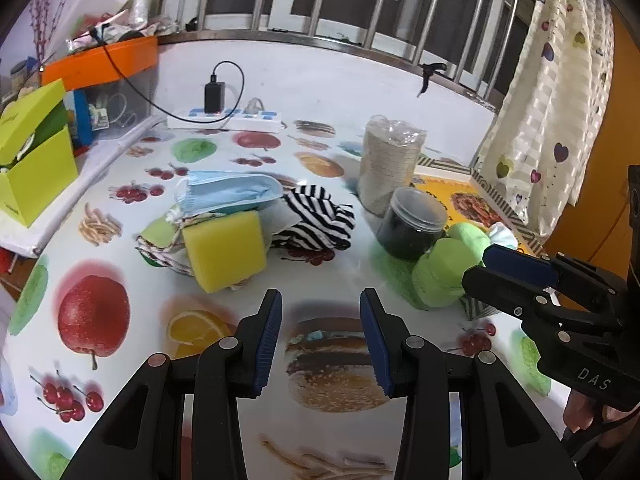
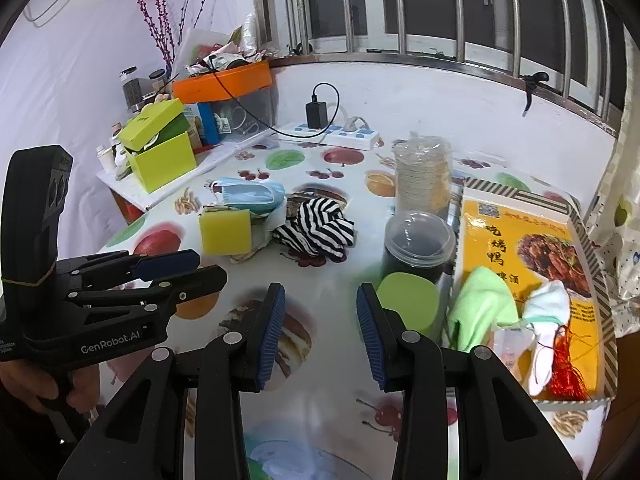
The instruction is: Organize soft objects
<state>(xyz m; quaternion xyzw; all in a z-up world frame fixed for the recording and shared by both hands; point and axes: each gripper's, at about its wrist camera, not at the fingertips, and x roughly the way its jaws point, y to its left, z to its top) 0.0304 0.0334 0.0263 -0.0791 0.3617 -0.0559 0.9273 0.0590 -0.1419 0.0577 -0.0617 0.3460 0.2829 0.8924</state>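
Both grippers empty. Left gripper [image 1: 320, 336] jaws released, aimed at the worktop [image 1: 248, 432]; right gripper [image 2: 320, 332] likewise released. The yellow rectangular foam sponge [image 1: 224, 250] lies ahead and left of the left jaws, nearer that hand, leaning on the black-and-white striped cloth [image 1: 316, 220] and blue face mask [image 1: 228, 192]. Dark lidded jar [image 1: 412, 228] stands to the right, clear of the approach.

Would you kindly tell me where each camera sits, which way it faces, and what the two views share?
Left wrist: sits behind the open left gripper, facing the sponge and striped cloth; the right gripper enters at right.
Right wrist: sits behind the open right gripper, facing the jar and yellow box; the left gripper and a hand show at left.
Shared: sponge, striped cloth, mask, jar.
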